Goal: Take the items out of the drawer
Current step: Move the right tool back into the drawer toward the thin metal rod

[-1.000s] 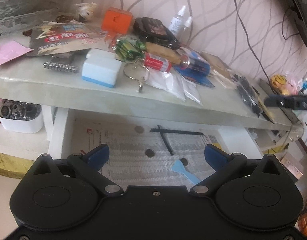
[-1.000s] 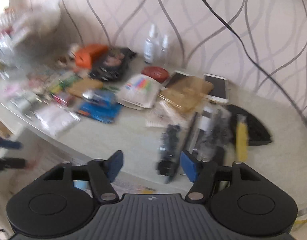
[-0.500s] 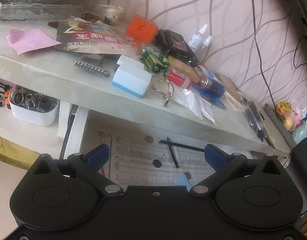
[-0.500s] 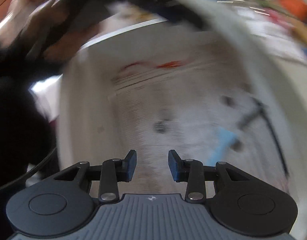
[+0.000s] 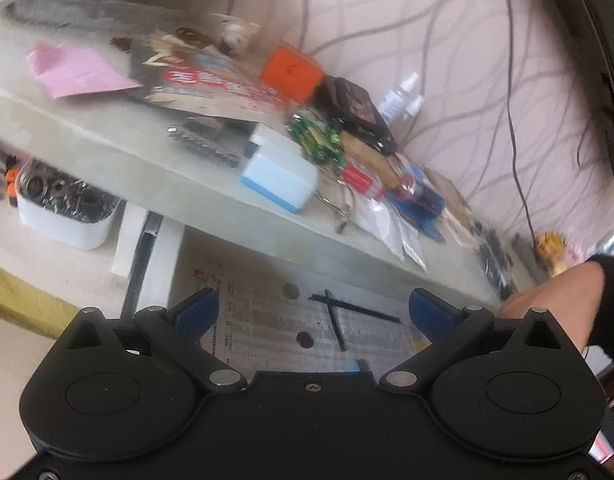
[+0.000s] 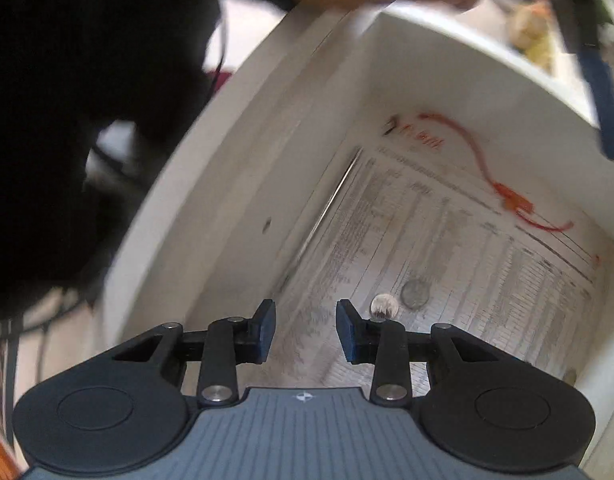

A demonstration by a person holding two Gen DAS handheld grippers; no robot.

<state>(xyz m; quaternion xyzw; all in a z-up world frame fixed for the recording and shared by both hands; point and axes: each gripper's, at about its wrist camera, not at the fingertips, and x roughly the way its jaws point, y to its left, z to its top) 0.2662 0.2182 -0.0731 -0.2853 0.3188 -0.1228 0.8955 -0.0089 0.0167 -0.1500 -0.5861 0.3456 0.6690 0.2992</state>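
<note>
The open white drawer [image 5: 155, 264] under the tabletop is lined with printed paper. On the paper lie two coins [image 5: 304, 339], two crossed black sticks [image 5: 339, 320] and a light blue piece [image 5: 359, 364] half hidden by my left gripper's body. My left gripper [image 5: 311, 310] hovers in front of the drawer, open wide and holding nothing. My right gripper [image 6: 305, 320] points down into the drawer [image 6: 235, 200]. Its jaws are narrowed but apart, with only paper between them. Two coins [image 6: 384, 306] lie just right of its right fingertip.
The tabletop [image 5: 107, 148] above the drawer is crowded: a pink paper [image 5: 75, 68], an orange box [image 5: 291, 70], a white and blue box [image 5: 279, 176], batteries, bottles, packets. A white tub of metal parts [image 5: 63, 208] stands at left. A hand [image 5: 547, 300] reaches in at right.
My right gripper swung from over the tabletop down into the drawer, and its jaws narrowed. The left view drifted and rolled a little, and a hand came in at its right edge.
</note>
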